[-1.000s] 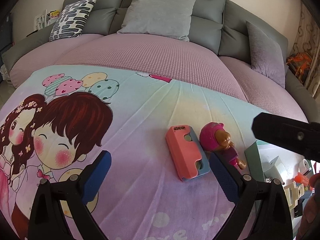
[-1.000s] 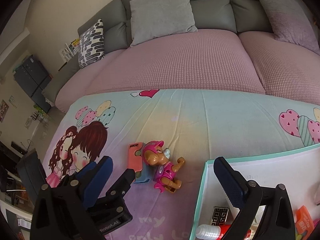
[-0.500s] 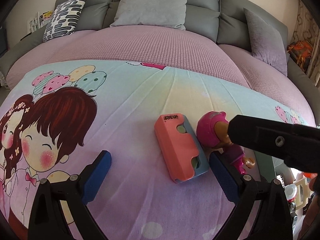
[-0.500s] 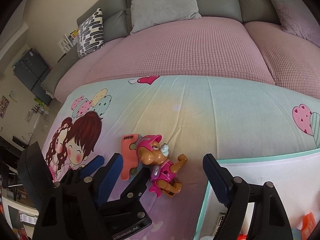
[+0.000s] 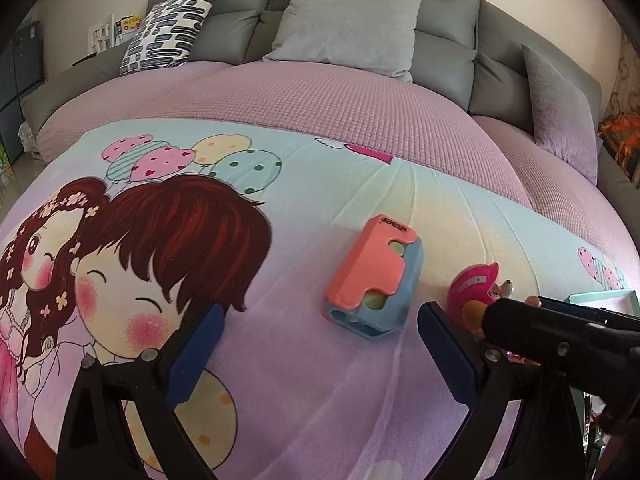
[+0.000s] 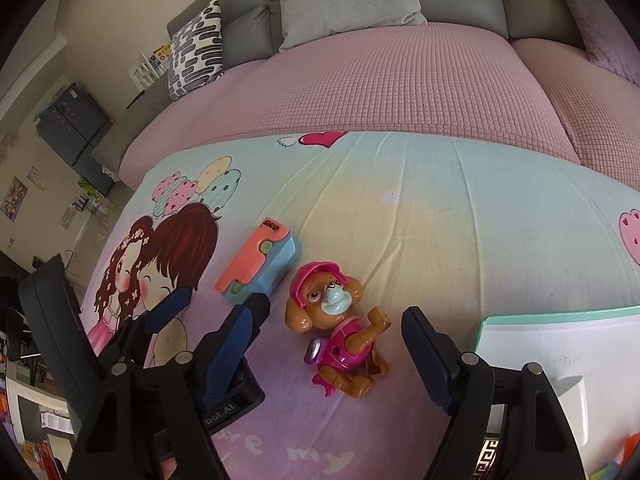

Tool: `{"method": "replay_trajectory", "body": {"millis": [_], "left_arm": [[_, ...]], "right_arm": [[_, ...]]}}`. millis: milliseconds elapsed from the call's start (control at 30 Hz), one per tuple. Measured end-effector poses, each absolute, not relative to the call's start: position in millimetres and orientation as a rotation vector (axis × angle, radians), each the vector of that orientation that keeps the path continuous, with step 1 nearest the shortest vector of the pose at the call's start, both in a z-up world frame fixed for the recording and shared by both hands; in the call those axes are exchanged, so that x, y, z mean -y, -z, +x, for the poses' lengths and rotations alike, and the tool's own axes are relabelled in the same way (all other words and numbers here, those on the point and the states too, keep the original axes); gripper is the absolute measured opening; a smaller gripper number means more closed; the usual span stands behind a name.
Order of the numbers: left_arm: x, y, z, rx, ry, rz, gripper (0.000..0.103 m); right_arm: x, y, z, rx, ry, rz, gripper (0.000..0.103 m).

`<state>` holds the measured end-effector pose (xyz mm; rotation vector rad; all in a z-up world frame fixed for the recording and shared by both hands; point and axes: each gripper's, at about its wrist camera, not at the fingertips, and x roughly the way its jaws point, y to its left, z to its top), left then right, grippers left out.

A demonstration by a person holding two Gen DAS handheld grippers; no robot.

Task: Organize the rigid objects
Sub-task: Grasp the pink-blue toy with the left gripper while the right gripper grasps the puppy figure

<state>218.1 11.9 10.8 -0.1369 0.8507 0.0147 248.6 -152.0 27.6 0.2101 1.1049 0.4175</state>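
A: What's nearest in the right wrist view?

B: The right claw (image 6: 332,364), fingers spread wide and gripping nothing. The pup toy (image 6: 340,330) lies on its back between them, at lower centre of the frame, on the printed sheet (image 6: 440,220).

A: And the left one?

B: The left claw (image 5: 320,360) is also spread and empty. In its own view the case (image 5: 374,276), coral on top and blue below, lies on the sheet just beyond the gap between the fingers, at centre right. In the right view that claw shows at lower left, its near fingertip close against the case's near end; I cannot tell whether they touch.

A: How do the toy and case sit?

B: Just beside each other, case (image 6: 258,266) to the upper left of the toy, apart.

A: Anything to the right?

B: A white box (image 6: 560,336) with a mint rim at lower right; its contents are too cropped to name.

A: Farther back?

B: A pink quilted cover (image 6: 400,72), then a grey pillow (image 6: 344,0) and a patterned pillow (image 6: 196,48) against the grey headboard (image 5: 448,20), top of frame.
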Motion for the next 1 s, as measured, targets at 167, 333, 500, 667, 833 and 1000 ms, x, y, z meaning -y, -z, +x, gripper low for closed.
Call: {"method": "replay_trajectory", "body": {"millis": [167,333,500,667,833,1000], "left_arm": [[2,-10,223,-0.862,0.016,-0.075,0.080],[5,-11,223,-0.861,0.038,-0.067,0.064],[12,-12,222,-0.856,0.064,-0.036,0.048],[13,-15,218,-0.841,0.095,-0.047,0.048],[8,-18,214,-0.825,0.084,-0.044,0.047],[-4,-23,210,-0.806,0.061,-0.075,0.047]], "right_arm": [[151,-23,250,-1.107,-0.413,0.201,0.071],[146,-22,251,-1.100,-0.429,0.203,0.065],[145,-22,251,-1.099,-0.421,0.197,0.062],[151,-22,250,-1.094,-0.412,0.209,0.053],[152,-22,247,-1.089,-0.413,0.228,0.053],[157,-26,241,-1.080,-0.410,0.246,0.053]]}}
